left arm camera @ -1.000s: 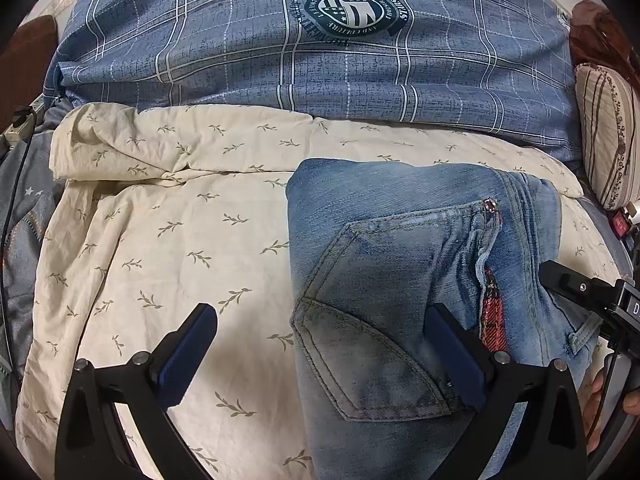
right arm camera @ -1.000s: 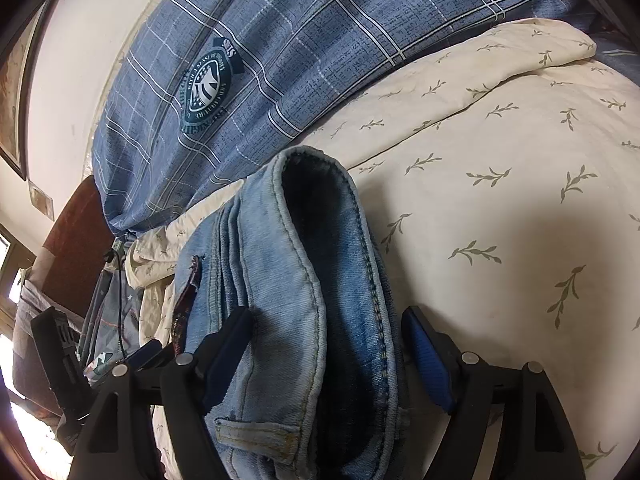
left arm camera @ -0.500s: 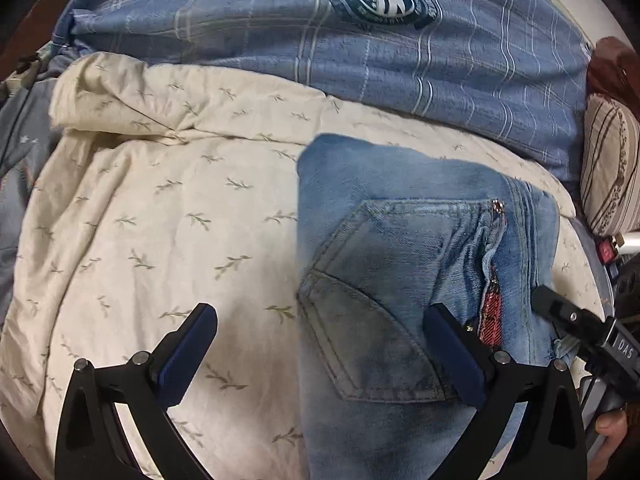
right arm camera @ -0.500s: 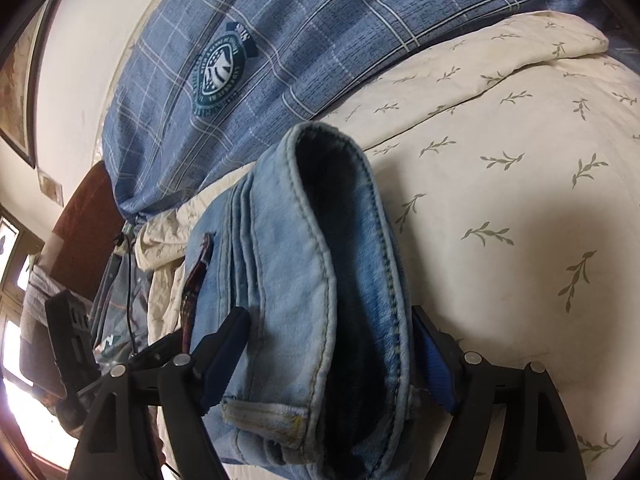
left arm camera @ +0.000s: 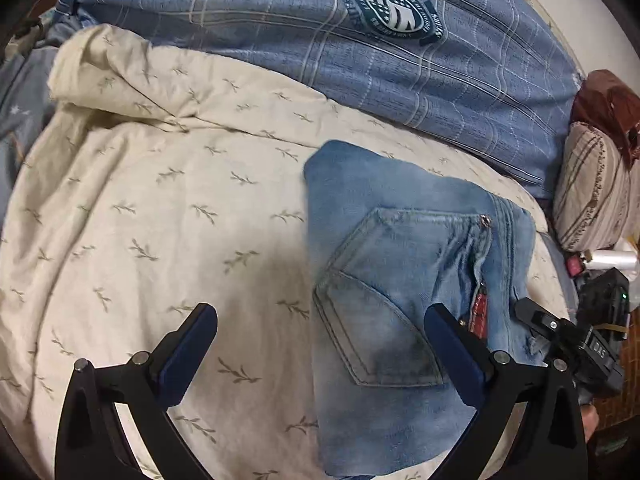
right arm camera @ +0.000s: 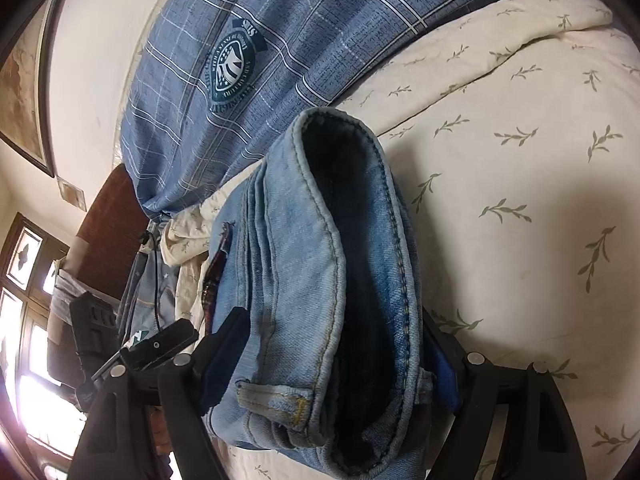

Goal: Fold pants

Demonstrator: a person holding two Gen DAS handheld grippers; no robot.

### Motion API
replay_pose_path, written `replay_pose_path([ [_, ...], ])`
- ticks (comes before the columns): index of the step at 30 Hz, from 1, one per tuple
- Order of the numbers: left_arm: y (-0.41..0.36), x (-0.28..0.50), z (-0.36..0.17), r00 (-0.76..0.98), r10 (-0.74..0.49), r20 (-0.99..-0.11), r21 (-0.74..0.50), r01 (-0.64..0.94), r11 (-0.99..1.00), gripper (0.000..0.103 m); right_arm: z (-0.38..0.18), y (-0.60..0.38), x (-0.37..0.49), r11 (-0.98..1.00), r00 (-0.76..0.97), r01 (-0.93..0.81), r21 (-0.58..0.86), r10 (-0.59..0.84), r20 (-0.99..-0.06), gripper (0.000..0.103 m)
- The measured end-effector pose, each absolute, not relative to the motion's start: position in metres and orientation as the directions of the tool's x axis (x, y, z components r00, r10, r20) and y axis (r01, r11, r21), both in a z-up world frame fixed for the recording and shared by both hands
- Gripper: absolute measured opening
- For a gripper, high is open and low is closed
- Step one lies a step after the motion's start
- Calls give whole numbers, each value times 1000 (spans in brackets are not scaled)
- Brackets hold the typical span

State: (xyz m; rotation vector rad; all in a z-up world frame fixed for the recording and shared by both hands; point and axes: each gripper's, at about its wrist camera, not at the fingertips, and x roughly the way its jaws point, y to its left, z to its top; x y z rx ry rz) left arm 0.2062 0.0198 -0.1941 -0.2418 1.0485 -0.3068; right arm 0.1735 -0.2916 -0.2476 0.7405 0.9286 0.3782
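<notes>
Folded blue denim pants (left arm camera: 404, 280) lie on cream leaf-print quilt (left arm camera: 160, 220), long axis 6–12; blue plaid pillow (left arm camera: 320, 40) at 12. Left claw (left arm camera: 320, 344) released, straddling the pants' left edge. Right claw (right arm camera: 332, 352) brackets the waistband stack; clamp contact unclear.

Cream leaf-print quilt (left arm camera: 168, 216), blue plaid pillow (left arm camera: 280, 20), bright window (right arm camera: 24, 320).

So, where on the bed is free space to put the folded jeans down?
The cream quilt is bare left of the jeans, from the blue plaid cover down to the left tool. The right edge is crowded: a striped cushion and small items sit close by.
</notes>
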Motion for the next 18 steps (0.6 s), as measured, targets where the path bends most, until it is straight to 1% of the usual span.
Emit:
replay_pose_path([
  [3,11,205,-197,442,-404,-801,-360,183,915,100,-246,-289,173,703,563,4,711,586,-583,81],
  [5,5,202,-196,433,-445,-784,-384,225,896,89,-243,-289,170,693,576,-5,721,591,-564,77],
  [6,1,202,-195,425,-461,-779,-388,250,887,87,-239,-289,168,682,588,-24,731,601,-542,76],
  [7,-1,202,-195,421,-465,-779,-387,260,884,87,-233,-287,166,680,598,-57,731,609,-521,76],
  [9,-2,206,-199,407,-478,-778,-404,258,878,87,-230,-280,165,710,600,-84,699,596,-534,75],
  [11,3,211,-205,377,-517,-769,-462,230,856,88,-239,-278,170,722,572,-38,691,583,-577,75],
  [12,6,214,-210,361,-538,-761,-499,204,842,88,-243,-279,172,713,565,-18,701,586,-581,75],
  [14,10,218,-219,331,-561,-758,-539,166,826,94,-246,-282,174,696,560,-3,718,596,-576,75],
  [16,13,219,-224,328,-584,-743,-572,141,808,95,-249,-283,174,687,557,8,726,600,-574,77],
  [18,10,219,-224,330,-583,-742,-571,145,808,95,-251,-284,175,676,558,9,737,608,-565,79],
])
